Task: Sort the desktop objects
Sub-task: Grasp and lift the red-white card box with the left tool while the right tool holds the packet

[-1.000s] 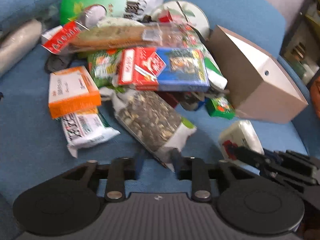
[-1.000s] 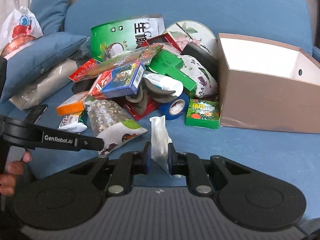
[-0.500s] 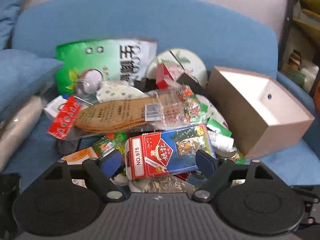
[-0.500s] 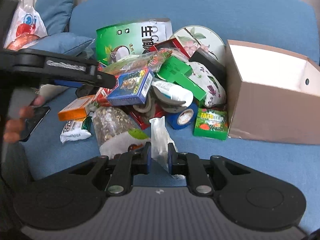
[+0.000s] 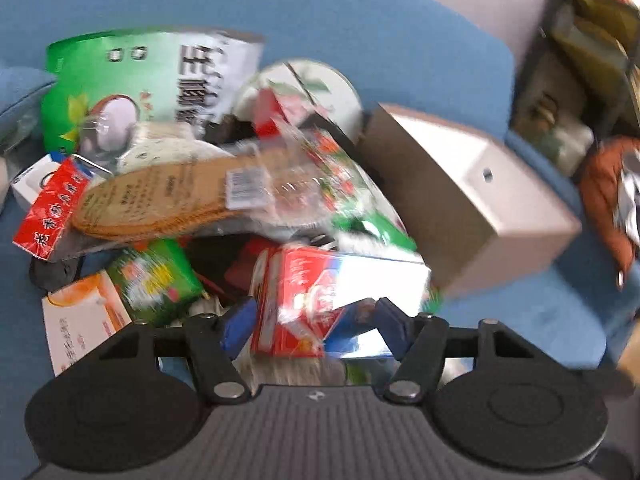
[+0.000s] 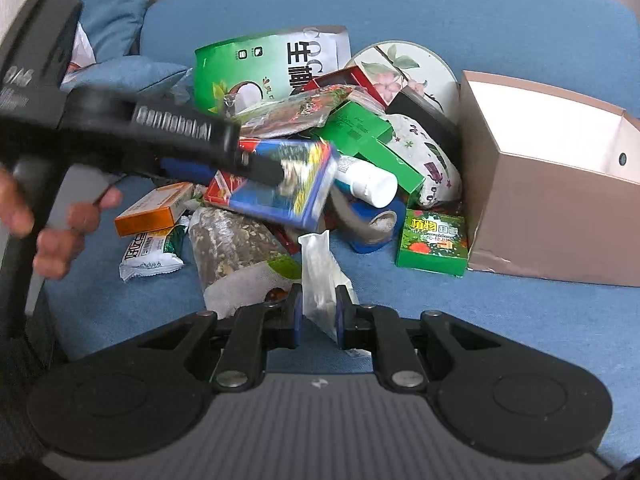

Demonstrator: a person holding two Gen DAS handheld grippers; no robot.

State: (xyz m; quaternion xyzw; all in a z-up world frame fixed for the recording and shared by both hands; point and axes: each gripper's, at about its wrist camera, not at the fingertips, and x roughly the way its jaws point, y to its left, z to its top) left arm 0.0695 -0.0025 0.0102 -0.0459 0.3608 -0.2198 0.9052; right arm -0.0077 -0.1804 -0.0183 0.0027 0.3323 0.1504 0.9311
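A pile of packets and boxes lies on a blue sofa seat (image 6: 520, 320). My left gripper (image 5: 312, 324) has its fingers closed against the two ends of a red and blue card box (image 5: 320, 300), which also shows in the right wrist view (image 6: 280, 188), tilted at the front of the pile. My right gripper (image 6: 318, 312) is shut on a small white packet (image 6: 320, 276) and holds it upright just above the seat. An open brown cardboard box (image 6: 552, 184) stands at the right, also in the left wrist view (image 5: 460, 200).
The pile holds a big green and white bag (image 6: 272, 64), a seed bag (image 6: 240, 248), an orange box (image 6: 156, 210), a green box (image 6: 434, 242), a white bottle (image 6: 364, 182) and blue tape (image 6: 372, 228). Blue cushions (image 6: 116, 20) lie at the left.
My left gripper swung up from the seed bag to the red and blue box, opened wide, then closed on its ends. My right gripper has held the white packet still.
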